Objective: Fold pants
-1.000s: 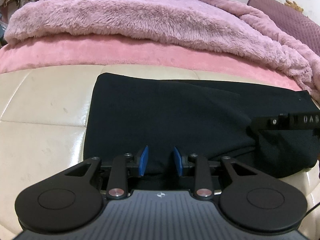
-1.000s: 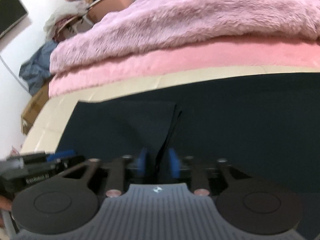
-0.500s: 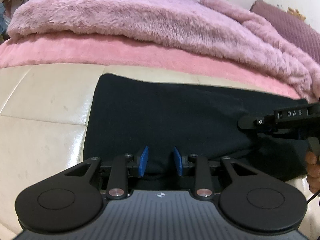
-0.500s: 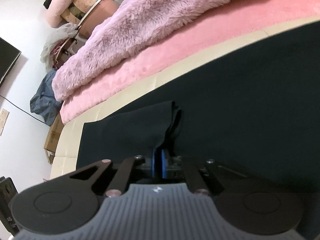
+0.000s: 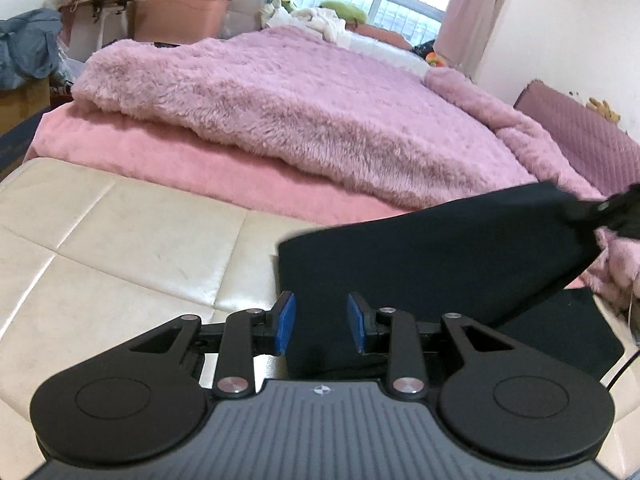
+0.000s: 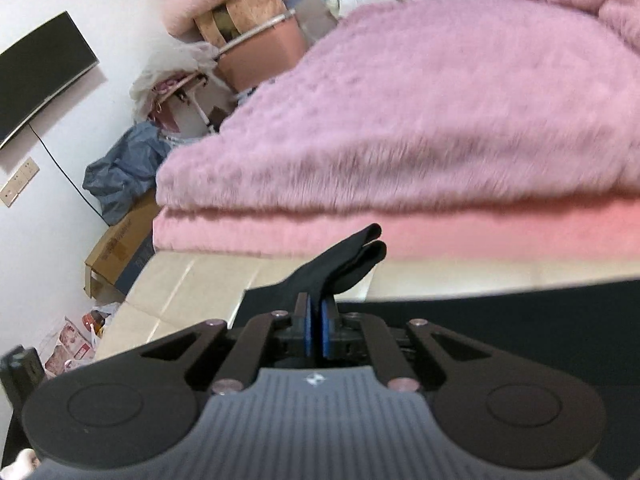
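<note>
The black pants (image 5: 420, 264) are partly raised off a cream leather bench (image 5: 120, 240). In the left wrist view my left gripper (image 5: 320, 326) has a thick fold of the pants filling the gap between its blue pads and is shut on it. The pants stretch up to the right, where my right gripper (image 5: 616, 208) shows blurred at the frame edge. In the right wrist view my right gripper (image 6: 316, 320) is shut on a doubled edge of the pants (image 6: 352, 256), which sticks out past its pads. More black cloth (image 6: 500, 320) spreads to the right.
Behind the bench lies a bed with a fluffy purple-pink blanket (image 5: 300, 112) over a pink sheet (image 5: 180, 160). A cardboard box (image 6: 120, 248), bags and piled clothes (image 6: 124, 168) stand at the left on the floor. A dark screen (image 6: 40, 76) hangs on the wall.
The right gripper closed on the pants' edge and rose with it. The left gripper also rose with its fold. The pants went from lying flat to hanging stretched between the two.
</note>
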